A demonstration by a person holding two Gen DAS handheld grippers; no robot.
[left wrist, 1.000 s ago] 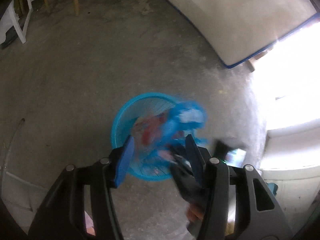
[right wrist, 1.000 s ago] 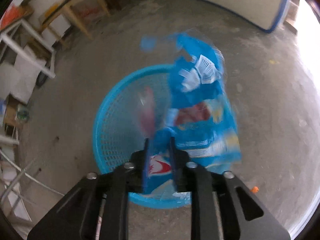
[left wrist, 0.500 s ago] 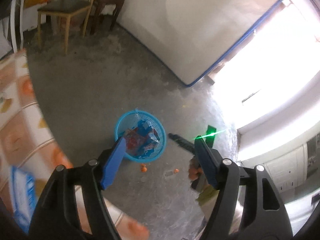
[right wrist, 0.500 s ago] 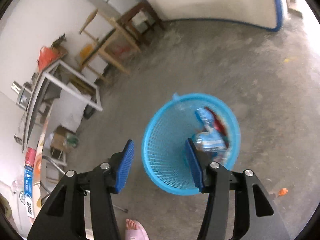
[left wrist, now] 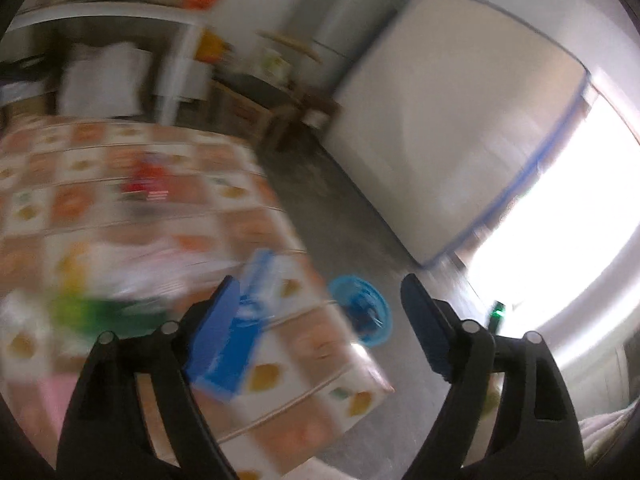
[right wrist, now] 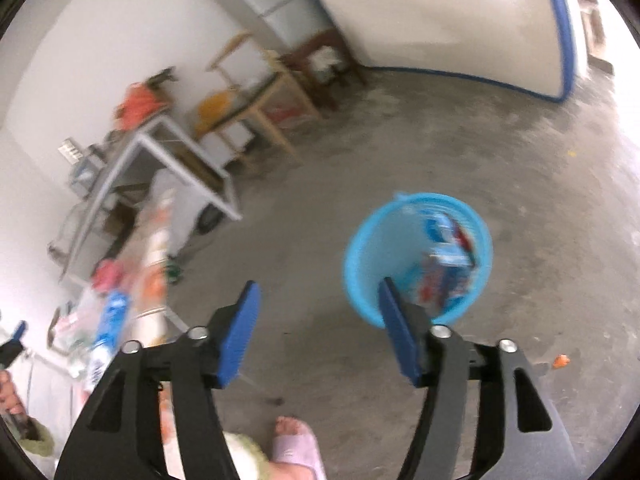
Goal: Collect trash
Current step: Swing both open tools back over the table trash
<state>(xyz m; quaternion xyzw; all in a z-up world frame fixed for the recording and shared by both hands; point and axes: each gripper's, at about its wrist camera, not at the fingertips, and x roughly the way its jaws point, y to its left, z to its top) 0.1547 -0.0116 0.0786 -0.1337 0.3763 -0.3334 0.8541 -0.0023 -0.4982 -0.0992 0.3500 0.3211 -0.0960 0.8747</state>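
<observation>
On the left, the left gripper (left wrist: 320, 308) stands with its jaws wide and nothing between them; they have just been opening. It looks down over a table (left wrist: 168, 216) covered by a cloth printed with fruit squares, on which the remaining trash lies: a blurred red wrapper (left wrist: 146, 184) farther in, a green smear of packaging (left wrist: 88, 308) to the near left, and a blue packet (left wrist: 244, 332) just behind the left blue pad, with its long axis running roughly away from the camera, towards the table's far edge. Further right and lower, off the table's corner, the blue basket (left wrist: 360, 308) sits on the concrete floor with wrappers already inside. The right gripper (right wrist: 320, 332) is also spread, has just been opening too, and holds nothing; in its view the basket (right wrist: 418, 264) lies just beyond its right pad, while the table clutter shows only at its far left edge. The left hand is therefore judged nearer the blue packet, and the right nearer the basket.
</observation>
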